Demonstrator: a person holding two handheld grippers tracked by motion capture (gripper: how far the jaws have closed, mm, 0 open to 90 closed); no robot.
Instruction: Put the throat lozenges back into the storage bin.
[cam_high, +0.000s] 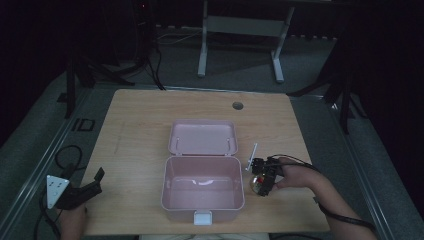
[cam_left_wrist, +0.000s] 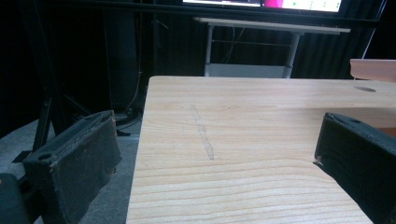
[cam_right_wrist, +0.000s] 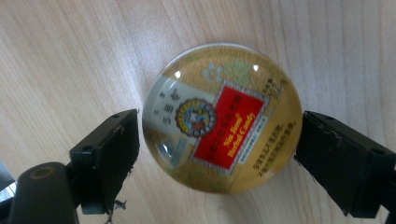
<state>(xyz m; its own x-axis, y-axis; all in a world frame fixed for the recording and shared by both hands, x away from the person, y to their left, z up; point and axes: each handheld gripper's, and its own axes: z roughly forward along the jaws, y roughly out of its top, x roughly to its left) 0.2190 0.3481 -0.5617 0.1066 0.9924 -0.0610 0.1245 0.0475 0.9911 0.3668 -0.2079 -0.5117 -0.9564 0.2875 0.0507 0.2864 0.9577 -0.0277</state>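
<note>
Straddling a glossy round tin (cam_right_wrist: 221, 117), the right gripper (cam_right_wrist: 217, 154) fingers gape wide, gripping nothing.

The round tin (cam_right_wrist: 222, 119) at the centre of the right gripper view is gold-yellow with a faint floral pattern, a red label panel bearing gold lettering, a pale grey-white band and a small multicoloured round emblem. The open box (cam_high: 202, 187) at the middle of the high view is pale pink with a white latch. The surface (cam_high: 140, 125) is light wood with fine grain lines. Both grippers' jaws are black.
</note>
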